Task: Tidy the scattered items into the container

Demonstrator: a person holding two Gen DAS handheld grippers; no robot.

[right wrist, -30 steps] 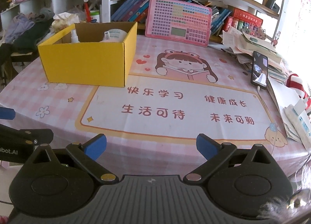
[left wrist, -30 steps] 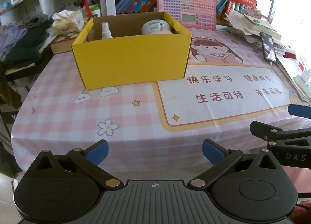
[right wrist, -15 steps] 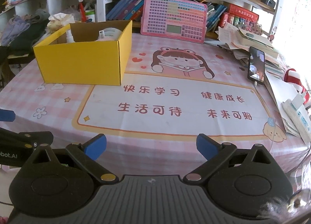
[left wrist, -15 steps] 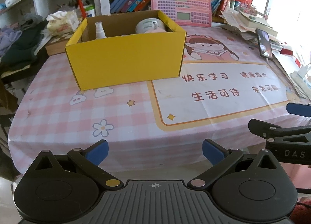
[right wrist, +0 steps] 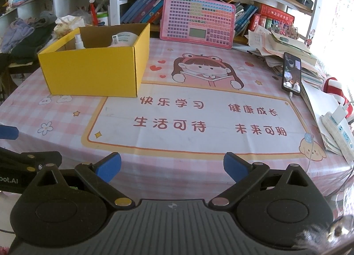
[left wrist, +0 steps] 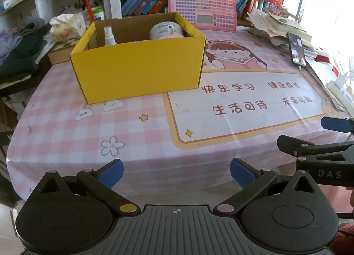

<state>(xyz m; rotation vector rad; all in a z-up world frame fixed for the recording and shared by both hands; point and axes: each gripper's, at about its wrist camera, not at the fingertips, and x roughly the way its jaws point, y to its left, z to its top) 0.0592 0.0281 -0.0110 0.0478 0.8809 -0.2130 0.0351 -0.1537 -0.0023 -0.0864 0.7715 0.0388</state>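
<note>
The table [right wrist: 66,122] in front of me is the biggest thing, covered in a pink checked cloth [left wrist: 66,126] with a cartoon girl reading and red Chinese characters printed in a framed panel. Behind it, shelves hold rows of slanted books [right wrist: 141,6]. On the far left part of the cloth stands the yellow cardboard box [left wrist: 139,71], open at the top. A pink keyboard-style learning pad [right wrist: 197,21] leans upright against the shelf just behind the box. To my right a loose heap of papers [right wrist: 285,49] crowds the table edge, with a phone [right wrist: 292,73] lying screen-up beside it and a white power strip [right wrist: 338,131] nearer me.

My left gripper [left wrist: 176,172] hangs at the near edge of the table, jaws spread wide with nothing between the blue pads. My right gripper [right wrist: 172,166] is just beside it, likewise spread and empty.

Inside the box, a white round tub [left wrist: 166,30] sits at the right end, something pale pink in front of it, and a small white spray bottle [left wrist: 109,36] stands upright at the left end.
</note>
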